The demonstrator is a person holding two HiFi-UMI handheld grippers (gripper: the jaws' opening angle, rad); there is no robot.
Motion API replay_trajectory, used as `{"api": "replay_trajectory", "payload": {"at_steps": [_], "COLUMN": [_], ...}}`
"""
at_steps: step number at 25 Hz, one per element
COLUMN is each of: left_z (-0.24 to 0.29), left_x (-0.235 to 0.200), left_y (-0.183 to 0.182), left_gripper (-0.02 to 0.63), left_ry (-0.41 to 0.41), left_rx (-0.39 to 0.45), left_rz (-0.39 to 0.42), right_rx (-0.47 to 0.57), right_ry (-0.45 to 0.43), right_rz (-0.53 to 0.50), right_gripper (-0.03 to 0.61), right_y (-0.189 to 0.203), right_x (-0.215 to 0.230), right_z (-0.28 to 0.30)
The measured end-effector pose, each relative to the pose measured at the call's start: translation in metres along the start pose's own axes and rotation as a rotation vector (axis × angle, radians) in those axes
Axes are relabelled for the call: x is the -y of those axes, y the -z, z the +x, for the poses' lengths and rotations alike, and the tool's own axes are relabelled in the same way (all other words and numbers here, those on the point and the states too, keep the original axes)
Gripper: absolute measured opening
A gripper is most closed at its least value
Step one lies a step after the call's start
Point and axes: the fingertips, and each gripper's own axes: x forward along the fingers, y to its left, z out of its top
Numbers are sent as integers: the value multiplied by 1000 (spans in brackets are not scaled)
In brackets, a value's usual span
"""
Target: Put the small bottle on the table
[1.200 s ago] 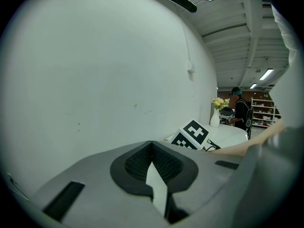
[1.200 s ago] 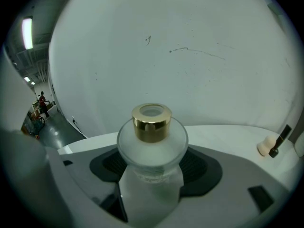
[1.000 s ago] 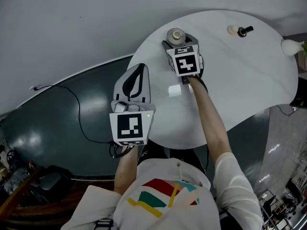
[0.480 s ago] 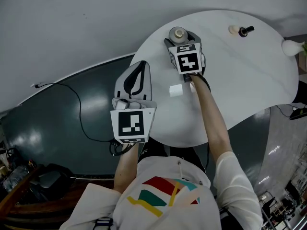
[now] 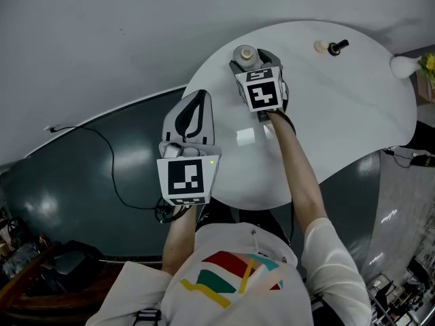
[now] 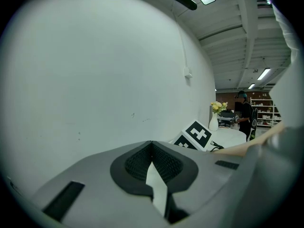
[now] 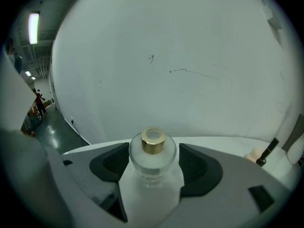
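Small bottle (image 7: 153,161) upright between right hand-held gripper (image 7: 154,147) jaws, on table (image 5: 340,107).

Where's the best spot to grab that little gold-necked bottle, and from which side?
Take the small bottle by its wide round body, below the narrow gold neck, coming in level from the side like the right gripper: it stands upright.

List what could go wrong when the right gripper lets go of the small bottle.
1. The small bottle is close to the far rim of the white table, next to the wall. A nudge as the right gripper pulls away could send it over the edge.
2. It is round glass, held between the jaws. If one pad drags as they open, the bottle might tip or roll.
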Motion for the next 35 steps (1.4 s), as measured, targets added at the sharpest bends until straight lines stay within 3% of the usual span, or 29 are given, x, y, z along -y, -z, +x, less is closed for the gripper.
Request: {"api": "replay_trajectory", "payload": {"at_steps": [8, 19, 24, 30, 35], "left_z": [-9, -31, -44, -57, -69], "left_x": [10, 34, 48, 71, 83], "left_y": [-12, -65, -88, -107, -119], "left_gripper": [15, 15, 16, 15, 15], "left_ry": [6, 29, 61, 109, 142], "left_rx": [33, 141, 198, 255, 275], "left_rz": [-14, 31, 29, 34, -38], "right_rx": [77, 335, 478, 583, 619], "right_ry": [6, 94, 107, 130, 157], "right_rz": [40, 79, 142, 105, 98], "right_gripper": [326, 106, 40, 17, 12], "right_y": [-27, -91, -112, -120, -108], "right_x": [6, 15, 19, 12, 12], "right_z": [-43, -150, -211, -275, -307]}}
